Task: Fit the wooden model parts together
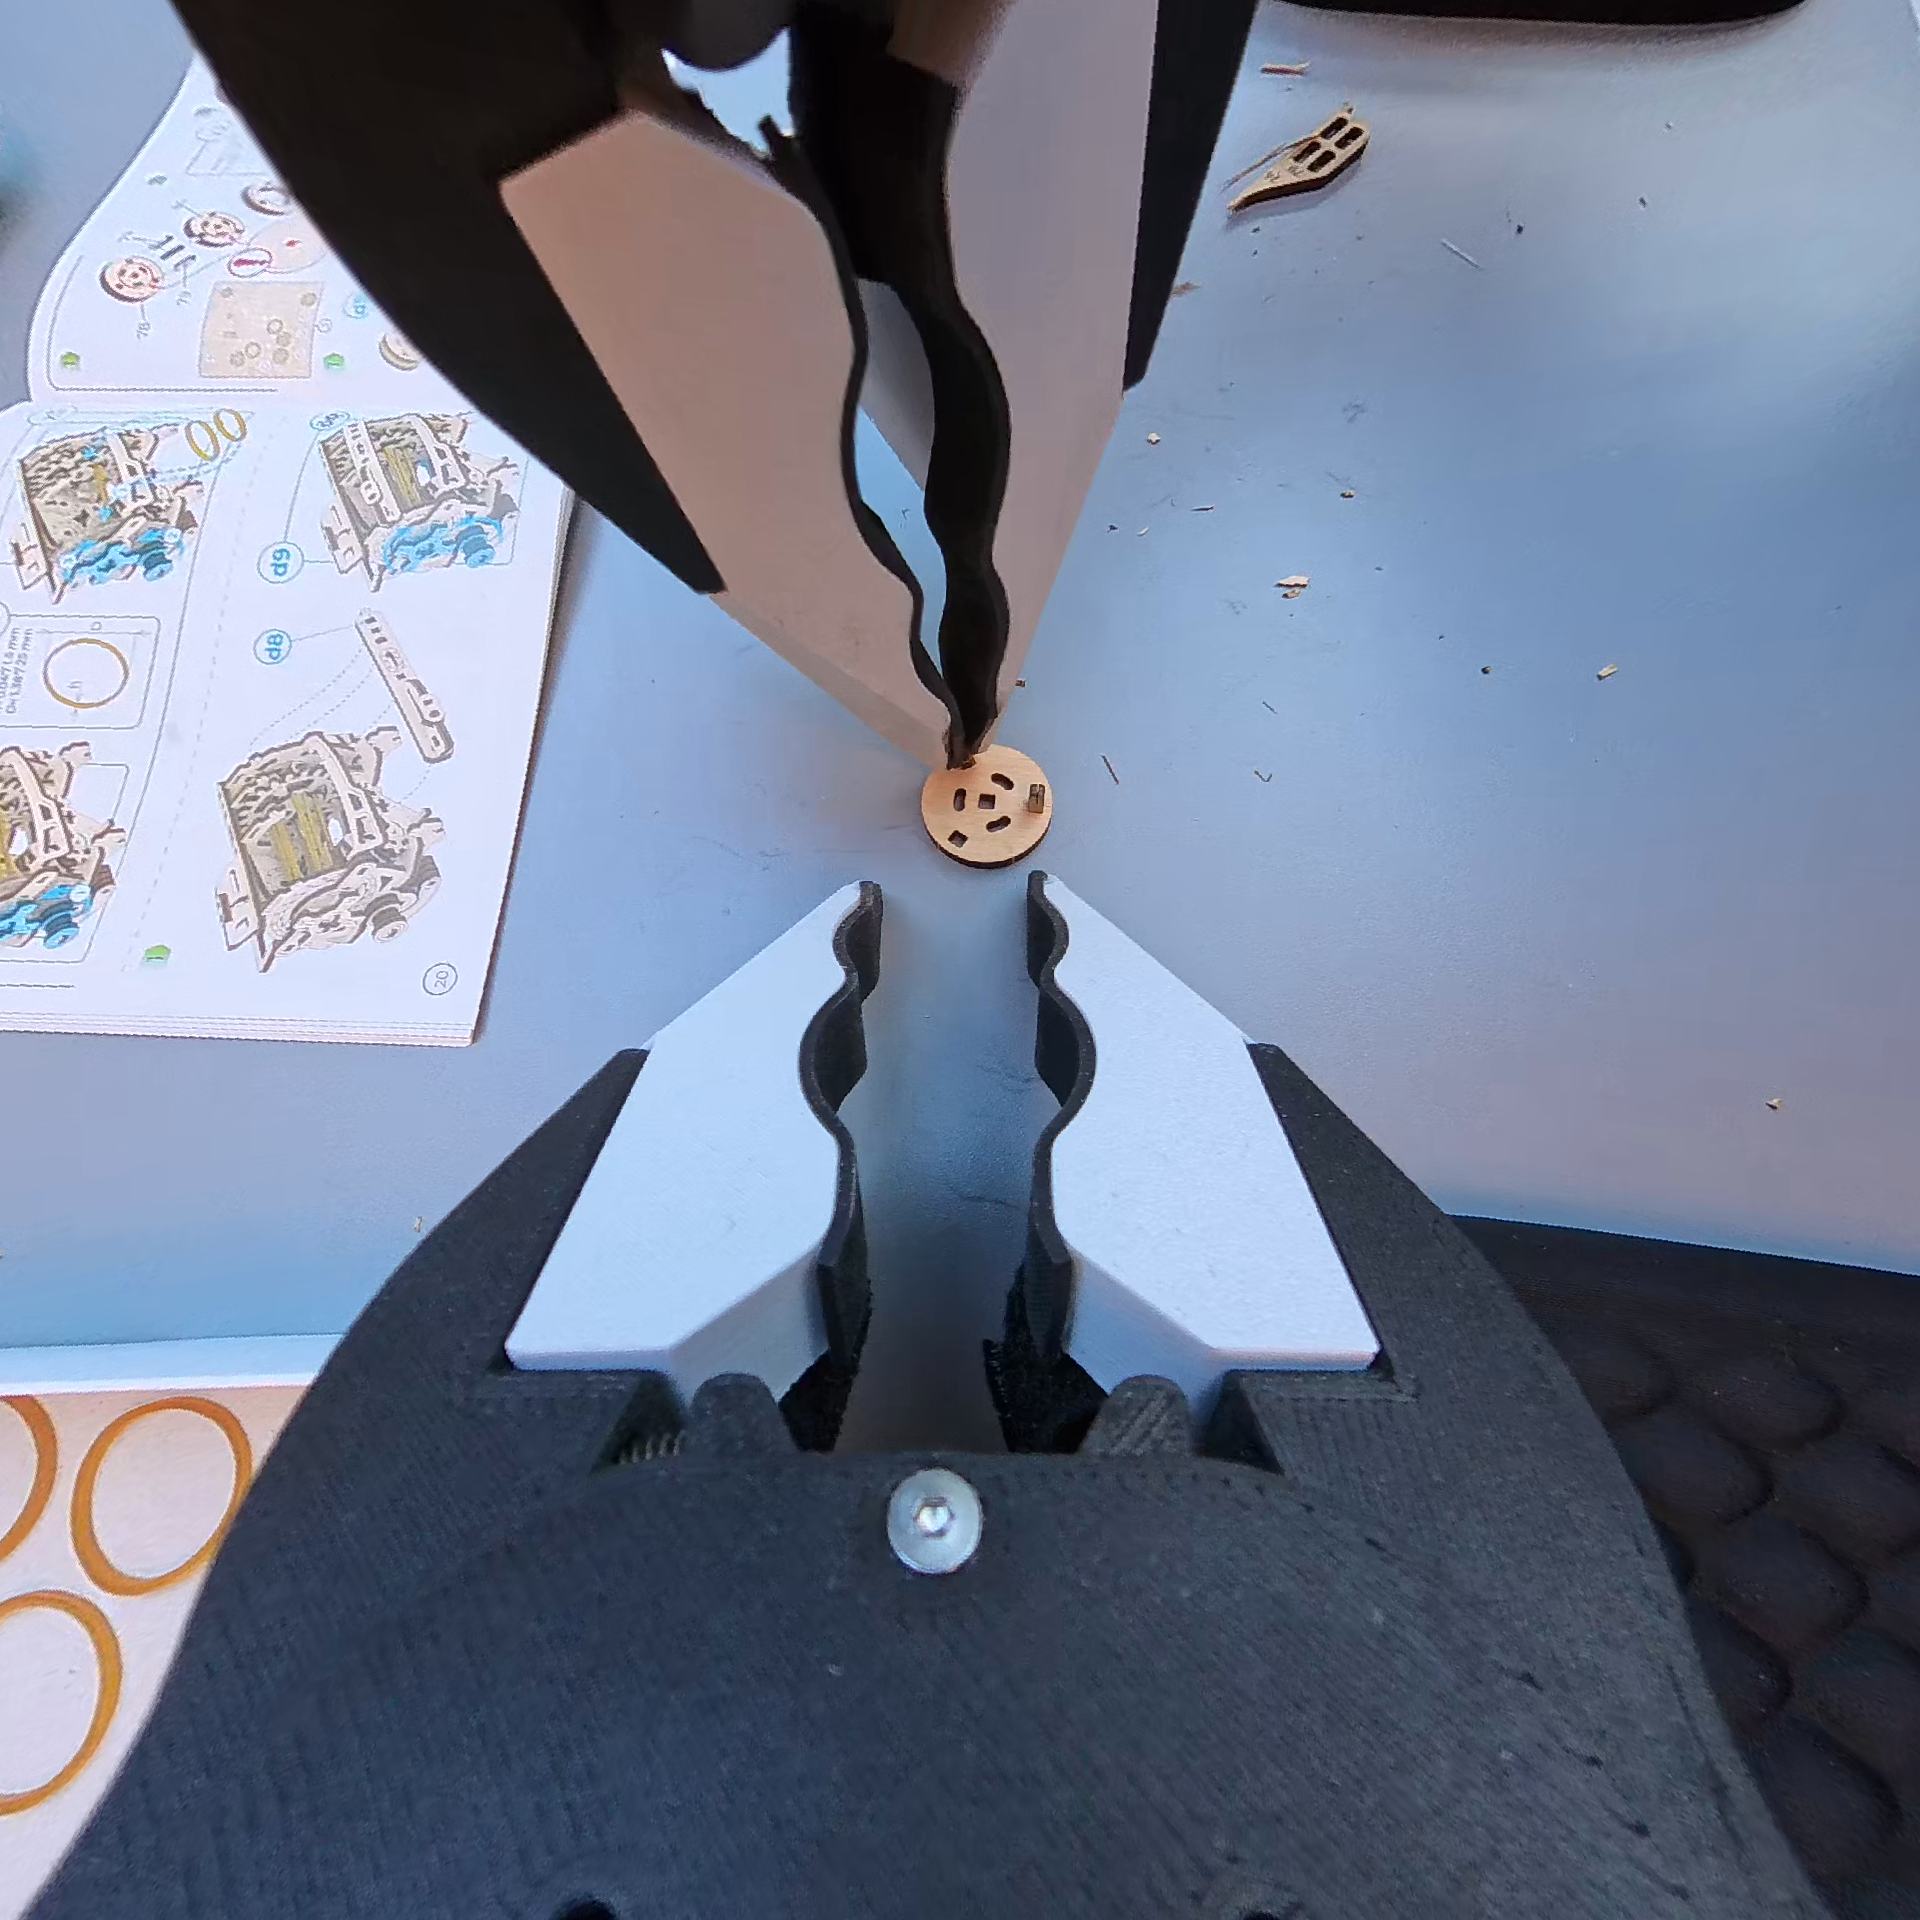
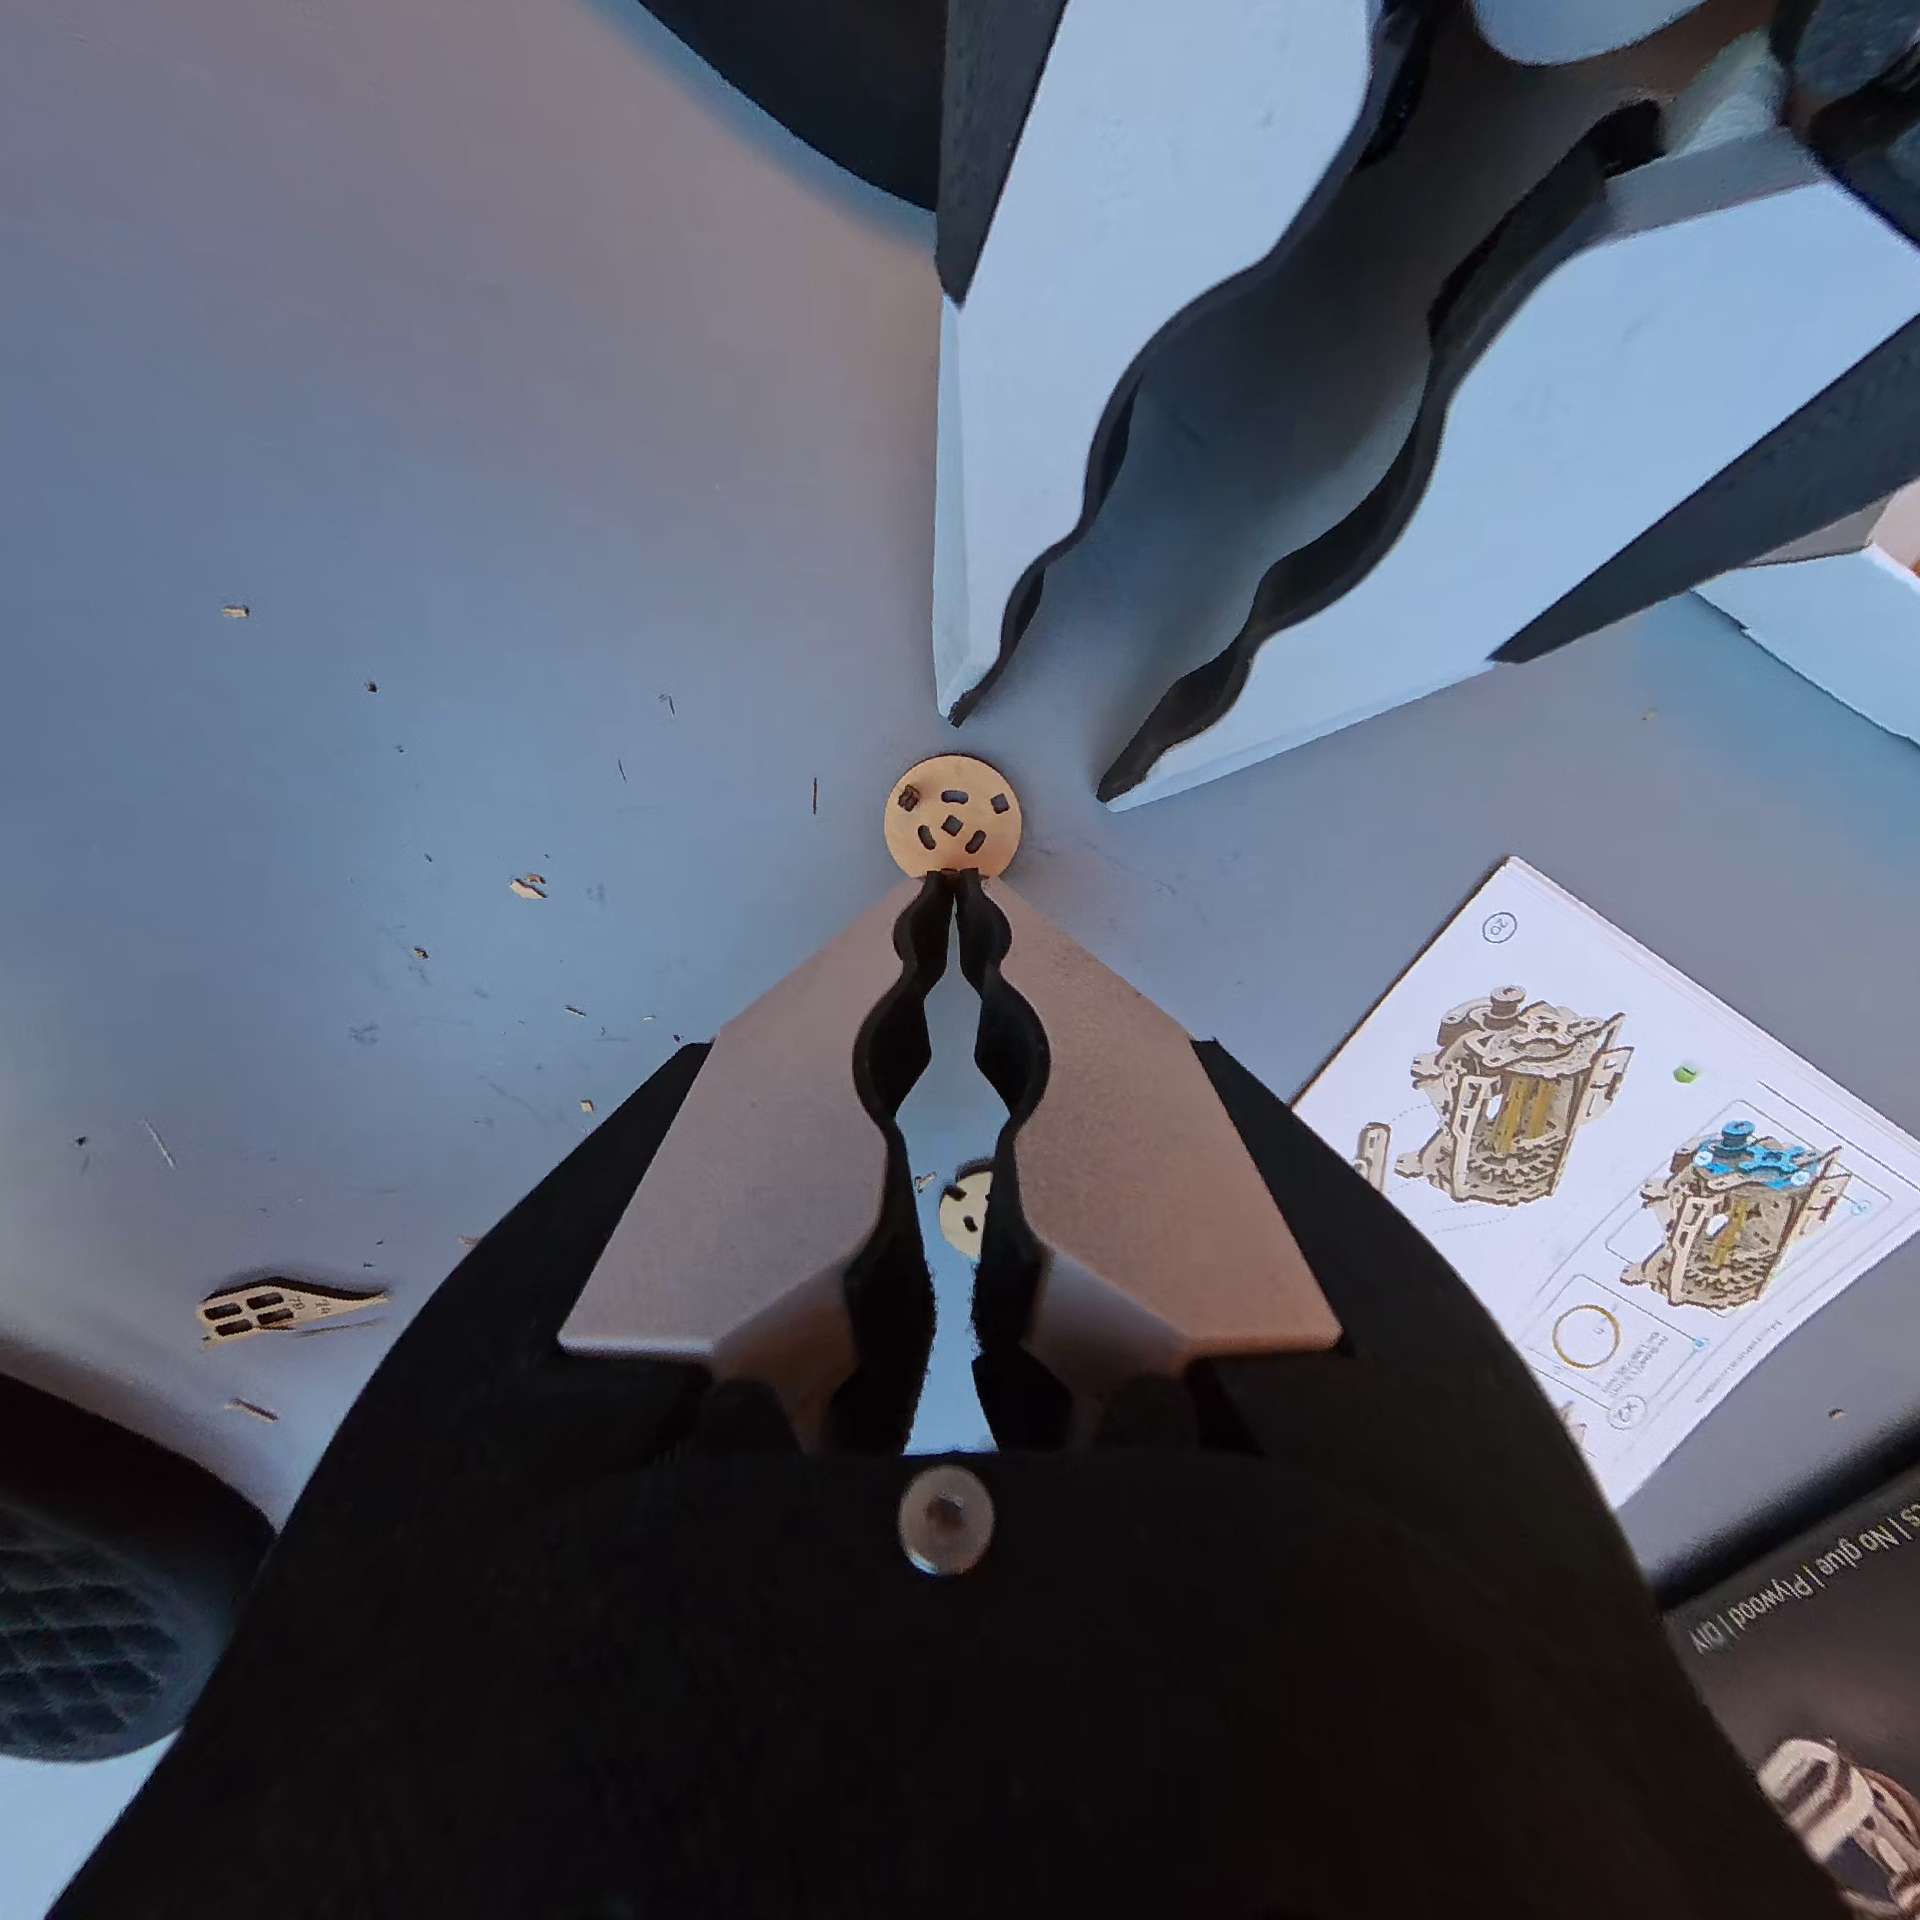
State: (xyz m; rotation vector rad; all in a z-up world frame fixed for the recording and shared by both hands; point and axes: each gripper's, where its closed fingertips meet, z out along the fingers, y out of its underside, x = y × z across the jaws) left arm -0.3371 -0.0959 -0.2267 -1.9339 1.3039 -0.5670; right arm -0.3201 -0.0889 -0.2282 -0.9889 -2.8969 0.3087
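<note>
A small round wooden disc (image 1: pixel 987 805) with several cut-out slots lies flat on the grey table; it also shows in the right wrist view (image 2: pixel 953 821). A tiny wooden peg (image 1: pixel 1036 798) stands in a slot near its rim. My left gripper (image 1: pixel 954 883) is open and empty, its tips just short of the disc on the near side. My right gripper (image 2: pixel 951 878) is shut, its tips pressed on the disc's rim from the opposite side. Whether it pinches anything is hidden. A second disc (image 2: pixel 966 1216) lies under the right gripper's fingers.
An open instruction booklet (image 1: pixel 260 675) lies left of the disc. A pointed wooden offcut (image 1: pixel 1304 161) lies farther back among wood chips. A card with rubber bands (image 1: pixel 156 1496) sits at the near left. A dark kit box (image 2: pixel 1818 1662) and a black textured mat (image 1: pixel 1714 1455) flank the table. The grippers are tip to tip, or close to it. The pointed wooden offcut (image 1: pixel 1304 161) is about 20 cm from both grippers' fingertips.
</note>
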